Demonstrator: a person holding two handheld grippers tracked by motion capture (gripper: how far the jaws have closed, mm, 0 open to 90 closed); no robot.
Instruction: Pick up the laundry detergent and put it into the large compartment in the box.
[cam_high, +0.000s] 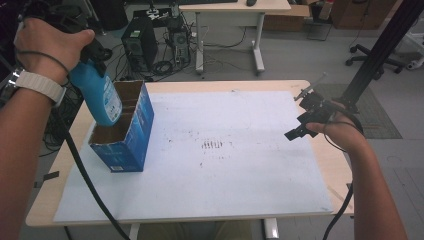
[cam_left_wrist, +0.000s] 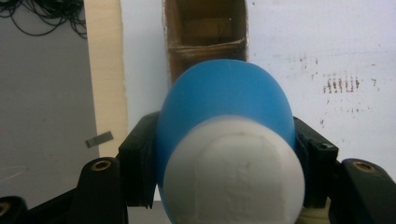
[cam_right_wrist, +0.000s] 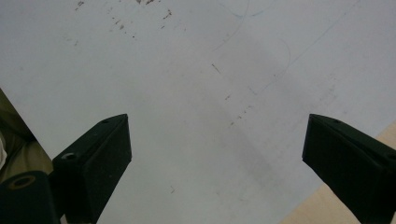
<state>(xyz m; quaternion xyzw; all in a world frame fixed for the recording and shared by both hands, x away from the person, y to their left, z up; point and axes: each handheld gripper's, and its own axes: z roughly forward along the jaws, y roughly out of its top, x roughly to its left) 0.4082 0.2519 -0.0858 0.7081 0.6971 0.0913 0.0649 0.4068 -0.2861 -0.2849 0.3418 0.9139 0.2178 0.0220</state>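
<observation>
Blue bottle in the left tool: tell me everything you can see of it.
The blue bottle looks like smooth plastic with a white cap and a pale printed label. The left tool is shut on it just below the cap, holding it tilted, base down, above the open top of the blue cardboard box. Whether it touches the box is unclear.

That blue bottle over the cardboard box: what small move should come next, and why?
Probably lower it straight down. The left gripper is clamped on the blue bottle, which hangs base-down over the open blue box, its compartment below looking free. The right gripper waits open, apart.
</observation>
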